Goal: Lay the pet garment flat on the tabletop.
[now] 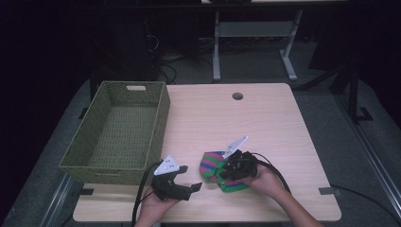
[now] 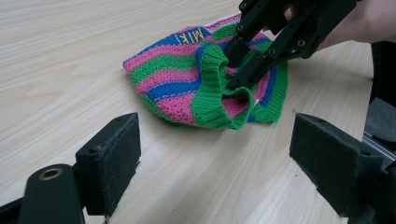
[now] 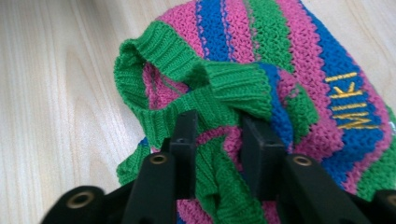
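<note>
Two grippers at work: right gripper [image 3: 217,140] pinching the green ribbed cuff of a striped knit hat [image 1: 213,166] on the table's [image 1: 265,123] near edge, jaws clamped on fabric. Left gripper [image 1: 189,182] sits just beside it, jaws wide, empty. Grasp step; next likely lift and carry to the wicker basket [image 1: 80,158] at left.

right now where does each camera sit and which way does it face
High view: above the person's side, looking forward and down on the table, basket and hat; both hands and forearms show.
Left gripper view: rides the left gripper, looking low across the table at the hat; its open jaws show.
Right gripper view: rides the right gripper, close over the hat's green cuff, which lies between its jaws.
Shared: both gripper views show the hat.
</note>
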Demonstrator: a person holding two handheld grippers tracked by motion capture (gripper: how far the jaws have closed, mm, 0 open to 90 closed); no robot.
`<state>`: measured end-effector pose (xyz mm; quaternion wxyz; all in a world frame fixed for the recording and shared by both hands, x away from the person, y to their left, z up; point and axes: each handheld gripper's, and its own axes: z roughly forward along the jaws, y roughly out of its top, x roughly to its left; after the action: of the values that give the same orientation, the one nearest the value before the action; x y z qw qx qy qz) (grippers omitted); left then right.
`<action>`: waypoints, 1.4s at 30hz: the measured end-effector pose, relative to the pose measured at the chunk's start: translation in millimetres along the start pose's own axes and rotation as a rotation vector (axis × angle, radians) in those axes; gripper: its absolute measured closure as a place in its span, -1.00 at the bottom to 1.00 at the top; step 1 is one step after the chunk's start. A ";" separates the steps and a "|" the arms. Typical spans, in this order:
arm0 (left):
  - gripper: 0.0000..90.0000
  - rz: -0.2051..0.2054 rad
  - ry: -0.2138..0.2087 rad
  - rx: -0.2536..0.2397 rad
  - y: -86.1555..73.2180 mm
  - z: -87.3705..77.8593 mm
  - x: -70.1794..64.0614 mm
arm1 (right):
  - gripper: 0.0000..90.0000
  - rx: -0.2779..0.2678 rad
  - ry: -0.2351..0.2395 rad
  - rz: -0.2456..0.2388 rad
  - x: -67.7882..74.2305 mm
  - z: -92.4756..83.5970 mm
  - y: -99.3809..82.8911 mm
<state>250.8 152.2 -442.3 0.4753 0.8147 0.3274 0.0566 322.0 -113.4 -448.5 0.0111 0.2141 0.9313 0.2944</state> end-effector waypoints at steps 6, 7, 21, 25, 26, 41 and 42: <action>-0.64 0.001 0.001 0.003 -0.3 0.3 -0.3 | 0.81 -0.007 -0.046 -0.009 3.8 -6.6 0.0; -0.64 0.002 0.001 0.005 -0.2 0.4 -0.4 | 0.82 -0.008 -0.049 -0.006 4.4 -8.2 -0.1; -0.64 0.011 -0.013 -0.001 1.2 2.1 -1.0 | 0.84 -0.104 -0.023 0.048 8.3 -48.0 -3.2; -0.64 0.027 -0.015 0.007 1.9 2.9 -1.4 | 0.84 -0.128 -0.032 0.053 7.7 -59.3 -4.3; -0.64 0.025 -0.015 0.002 1.8 2.7 -1.0 | 0.84 -0.133 -0.037 0.052 7.5 -61.6 -4.7; -0.64 0.056 -0.024 -0.041 11.3 6.2 -5.6 | 0.85 -0.209 -0.073 0.062 5.7 -99.1 -4.2; -0.64 0.061 -0.024 -0.040 12.4 6.9 -6.3 | 0.85 -0.214 -0.071 0.064 5.3 -101.2 -4.2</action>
<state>254.7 139.3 -434.6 0.4933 0.8152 0.2957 0.0678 300.7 -169.3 -366.6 0.0574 0.2514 0.8864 0.3844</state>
